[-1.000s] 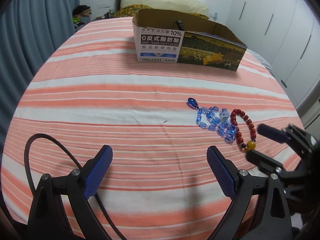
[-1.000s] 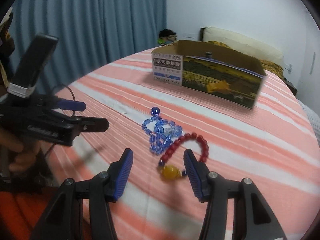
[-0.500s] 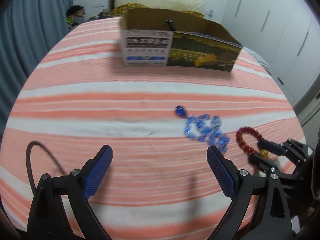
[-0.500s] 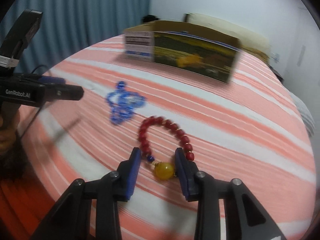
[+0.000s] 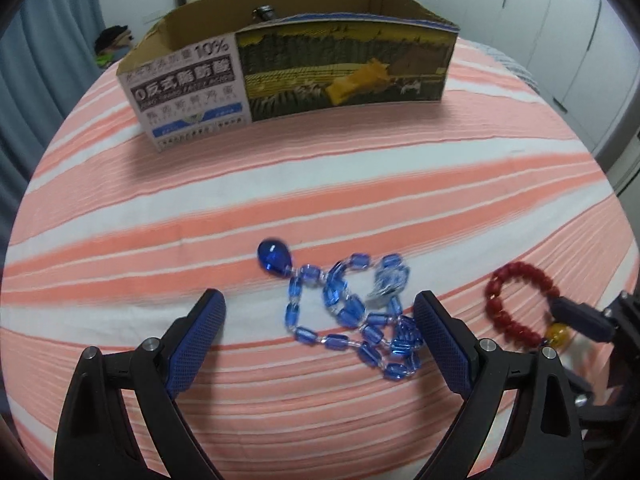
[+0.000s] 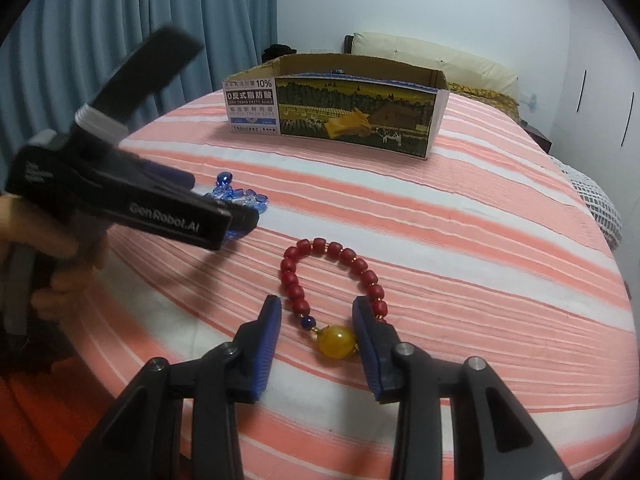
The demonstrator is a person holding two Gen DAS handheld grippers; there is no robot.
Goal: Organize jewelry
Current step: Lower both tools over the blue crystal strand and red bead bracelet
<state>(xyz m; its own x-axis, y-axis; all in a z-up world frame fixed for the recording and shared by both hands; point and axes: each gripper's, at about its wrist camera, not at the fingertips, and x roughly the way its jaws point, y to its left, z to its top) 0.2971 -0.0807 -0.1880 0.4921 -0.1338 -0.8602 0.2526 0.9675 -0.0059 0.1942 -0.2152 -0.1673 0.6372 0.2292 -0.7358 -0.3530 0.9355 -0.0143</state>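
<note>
A blue glass bead necklace (image 5: pixel 352 312) lies in a heap on the striped bedspread, between the fingers of my open left gripper (image 5: pixel 318 334), which is low over it. It also shows in the right wrist view (image 6: pixel 240 200), partly hidden behind the left gripper's body. A red bead bracelet (image 6: pixel 332 276) with a yellow bead (image 6: pixel 336 342) lies to its right; it also shows in the left wrist view (image 5: pixel 516 304). My right gripper (image 6: pixel 316 336) is open and straddles the yellow bead, its right finger touching or nearly touching it.
An open cardboard box (image 5: pixel 288 76) stands further back on the bed, also in the right wrist view (image 6: pixel 336 108). A pillow (image 6: pixel 432 56) lies behind it. Blue curtains (image 6: pixel 100 40) hang at the left, white wardrobes (image 5: pixel 560 40) at the right.
My left gripper has moved forward and right until its fingers flank the blue necklace. My right gripper has opened wider around the yellow bead of the red bracelet.
</note>
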